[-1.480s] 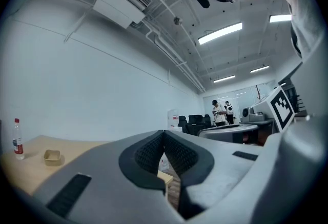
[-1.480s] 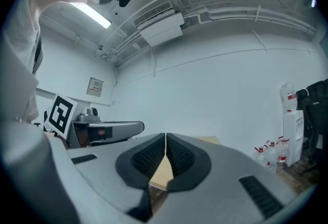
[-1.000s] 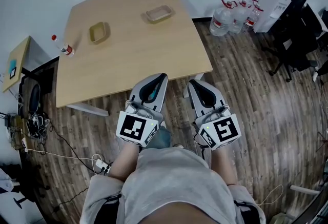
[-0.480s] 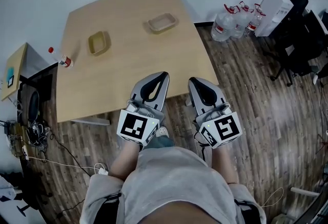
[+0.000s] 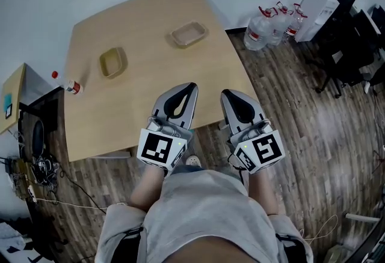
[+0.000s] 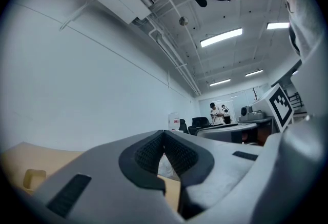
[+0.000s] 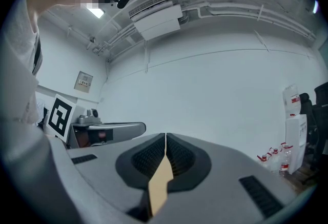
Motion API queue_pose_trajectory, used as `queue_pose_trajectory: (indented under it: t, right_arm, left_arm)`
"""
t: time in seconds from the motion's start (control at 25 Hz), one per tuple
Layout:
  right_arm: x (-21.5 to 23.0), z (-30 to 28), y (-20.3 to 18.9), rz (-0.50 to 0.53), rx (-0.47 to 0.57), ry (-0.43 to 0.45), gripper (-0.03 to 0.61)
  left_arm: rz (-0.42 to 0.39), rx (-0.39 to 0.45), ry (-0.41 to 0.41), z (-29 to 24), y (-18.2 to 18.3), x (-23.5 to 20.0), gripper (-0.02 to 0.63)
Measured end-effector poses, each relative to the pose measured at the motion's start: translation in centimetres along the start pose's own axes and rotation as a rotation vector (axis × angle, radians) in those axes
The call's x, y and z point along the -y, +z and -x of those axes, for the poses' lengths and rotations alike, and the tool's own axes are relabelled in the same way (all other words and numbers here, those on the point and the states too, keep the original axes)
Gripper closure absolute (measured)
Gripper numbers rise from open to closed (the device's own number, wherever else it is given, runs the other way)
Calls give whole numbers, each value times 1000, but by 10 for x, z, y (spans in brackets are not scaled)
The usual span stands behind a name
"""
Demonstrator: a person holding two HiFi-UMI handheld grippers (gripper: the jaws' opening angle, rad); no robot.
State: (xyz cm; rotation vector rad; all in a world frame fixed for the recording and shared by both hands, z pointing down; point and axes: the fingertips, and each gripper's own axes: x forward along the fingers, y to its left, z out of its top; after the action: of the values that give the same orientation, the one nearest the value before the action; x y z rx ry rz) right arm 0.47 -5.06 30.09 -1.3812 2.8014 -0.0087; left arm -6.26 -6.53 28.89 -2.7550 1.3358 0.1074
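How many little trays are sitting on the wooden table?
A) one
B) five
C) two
C. The head view shows the wooden table with a left tray and a right tray on it. Both are tan and shallow, they lie apart from each other, and no other tray shows.

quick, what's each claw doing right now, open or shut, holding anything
Left claw: closed, jaws together, holding nothing.
Right claw: closed, jaws together, holding nothing.
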Motion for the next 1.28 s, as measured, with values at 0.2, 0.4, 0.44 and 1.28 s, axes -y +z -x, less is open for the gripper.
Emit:
queue_pose_trajectory:
  t: [0.2, 0.4, 0.44, 1.28]
  right_arm:
    - [2, -5, -1, 6, -8, -20, 563]
    - [13, -5, -3, -2, -8, -25, 563]
    - [15, -6, -3, -1, -8, -19, 563]
    - [114, -58, -3, -20, -15, 217, 563]
  left_arm:
    - [13, 0, -8, -4, -4, -9, 598]
    - [6, 0, -11, -13, -5, -5, 598]
    - [5, -2, -5, -14, -6, -5, 598]
    - [-11, -29, 237, -105, -16, -20, 598]
